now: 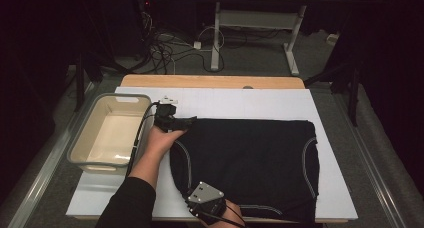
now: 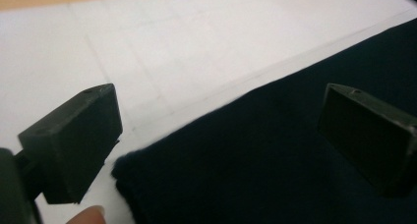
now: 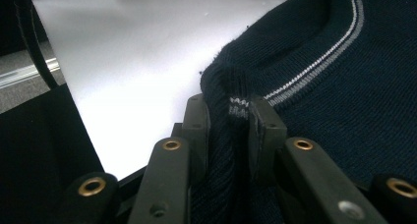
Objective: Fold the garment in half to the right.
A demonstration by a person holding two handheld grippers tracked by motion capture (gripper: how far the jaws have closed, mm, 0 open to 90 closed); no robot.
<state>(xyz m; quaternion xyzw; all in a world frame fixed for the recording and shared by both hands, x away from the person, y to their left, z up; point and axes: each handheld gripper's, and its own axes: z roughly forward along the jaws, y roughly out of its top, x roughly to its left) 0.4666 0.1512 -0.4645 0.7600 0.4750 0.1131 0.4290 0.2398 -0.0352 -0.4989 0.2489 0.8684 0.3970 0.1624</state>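
Observation:
A dark navy knitted garment [image 1: 250, 163] with thin pale stripes lies spread on the white board [image 1: 225, 100]. My left gripper [image 1: 187, 122] is at its far left corner, jaws open; in the left gripper view the garment's corner [image 2: 255, 160] lies between the two pads [image 2: 74, 140] without being pinched. My right gripper [image 1: 192, 197] is at the near left edge of the garment, shut on a bunched fold of the knit [image 3: 228, 116]. A small label shows in that fold, and a pale stripe [image 3: 319, 57] runs past it.
A beige plastic tub [image 1: 107, 133] stands on the board to the left of the garment, close to my left forearm. A wooden table edge [image 1: 212, 81] runs behind the board. Cables and desk legs lie on the floor beyond.

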